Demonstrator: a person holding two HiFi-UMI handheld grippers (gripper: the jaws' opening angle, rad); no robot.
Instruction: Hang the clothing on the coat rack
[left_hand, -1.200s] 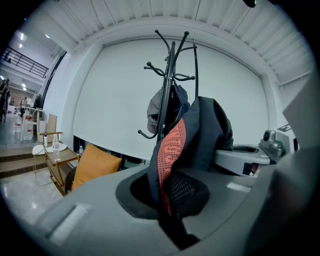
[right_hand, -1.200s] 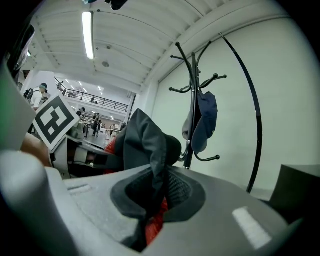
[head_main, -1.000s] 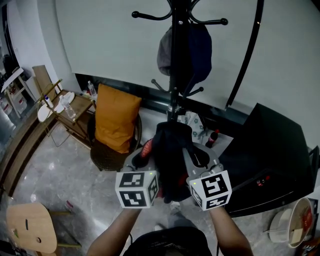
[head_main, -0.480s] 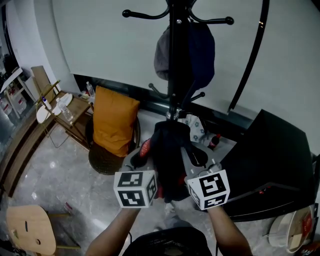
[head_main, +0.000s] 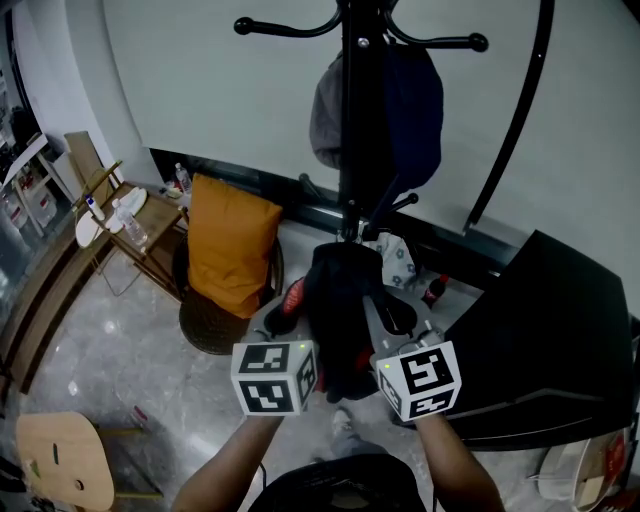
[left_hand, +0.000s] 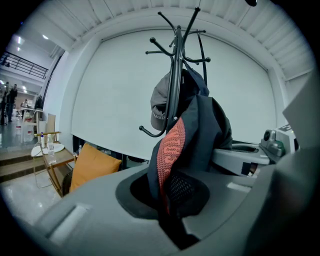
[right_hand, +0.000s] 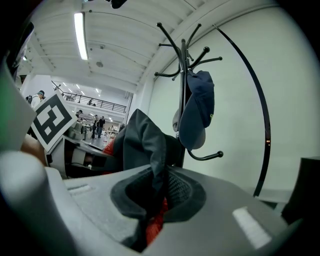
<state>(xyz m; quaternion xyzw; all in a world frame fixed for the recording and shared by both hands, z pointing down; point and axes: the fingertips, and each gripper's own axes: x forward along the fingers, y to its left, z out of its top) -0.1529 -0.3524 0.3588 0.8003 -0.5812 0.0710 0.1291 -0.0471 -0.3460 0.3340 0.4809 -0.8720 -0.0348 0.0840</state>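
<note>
Two grippers: my left gripper and my right gripper sit side by side in front of me, both clamped on one dark jacket.
Left grip: jaws almost together, pinching dark cloth and a red knit band that runs down into the gap.
Right grip: jaws closed on a fold of the same cloth, with a little red showing low between them.
Where the jacket is: bunched up in the air between the two grippers, near the coat rack and in front of it; I see no contact with it.
Rack: black pole with curved hooks; a grey cap and a navy cap hang partway up, while the top hook on the left looks bare.
How it should handle: soft, limp and fairly light, I judge; it will sag and fold wherever I don't support it, and the mesh lining may slide in the jaws.
Where to hold: close to the banded edge, with the grippers spread so a stretch of cloth opens to drop over a hook.
Risk: brushing the caps off.
</note>
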